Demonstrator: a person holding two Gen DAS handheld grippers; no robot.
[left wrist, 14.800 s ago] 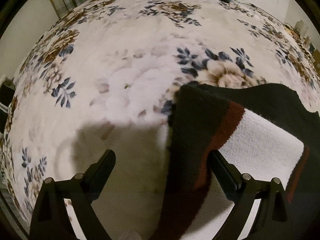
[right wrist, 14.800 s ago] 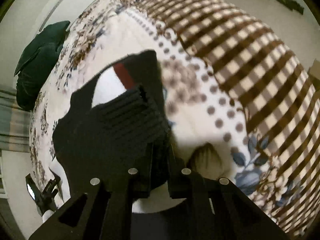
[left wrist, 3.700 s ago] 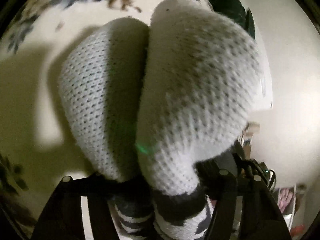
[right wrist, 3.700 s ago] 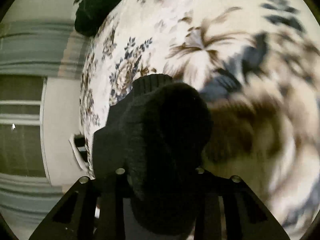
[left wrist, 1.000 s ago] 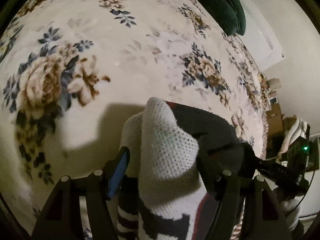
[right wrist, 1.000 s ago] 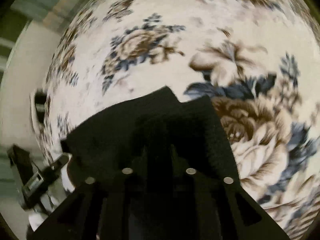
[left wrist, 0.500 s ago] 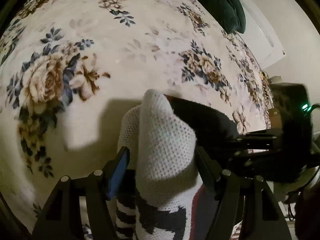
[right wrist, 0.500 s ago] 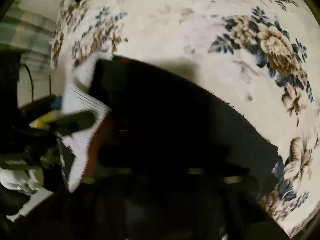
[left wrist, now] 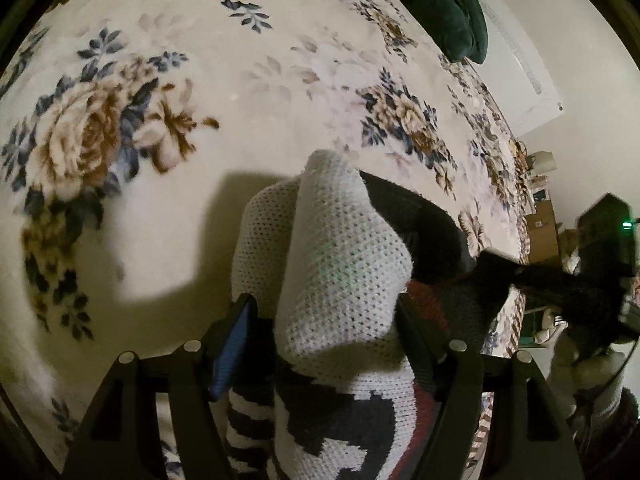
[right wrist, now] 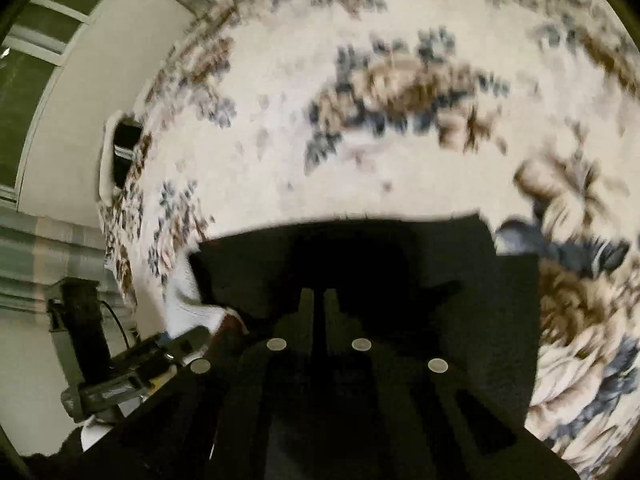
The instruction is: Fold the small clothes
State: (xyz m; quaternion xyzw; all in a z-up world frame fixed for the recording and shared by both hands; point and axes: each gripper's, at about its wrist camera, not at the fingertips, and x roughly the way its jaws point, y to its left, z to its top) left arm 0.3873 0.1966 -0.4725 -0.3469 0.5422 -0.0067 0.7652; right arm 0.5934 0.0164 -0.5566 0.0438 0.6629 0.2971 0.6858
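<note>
Floral blanket [left wrist: 248,92], green cushion [left wrist: 436,0] behind.

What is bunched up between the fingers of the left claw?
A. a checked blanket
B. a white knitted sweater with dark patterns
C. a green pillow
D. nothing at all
B: the white knitted sweater with dark patterns fills the gap between the left claw's fingers, above the flowery blanket.

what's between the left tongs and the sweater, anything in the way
Nothing visible. The bunched white knit of the sweater already sits between the fingers of the left tongs, whose jaws are opening. Around it lies only the floral blanket.
</note>
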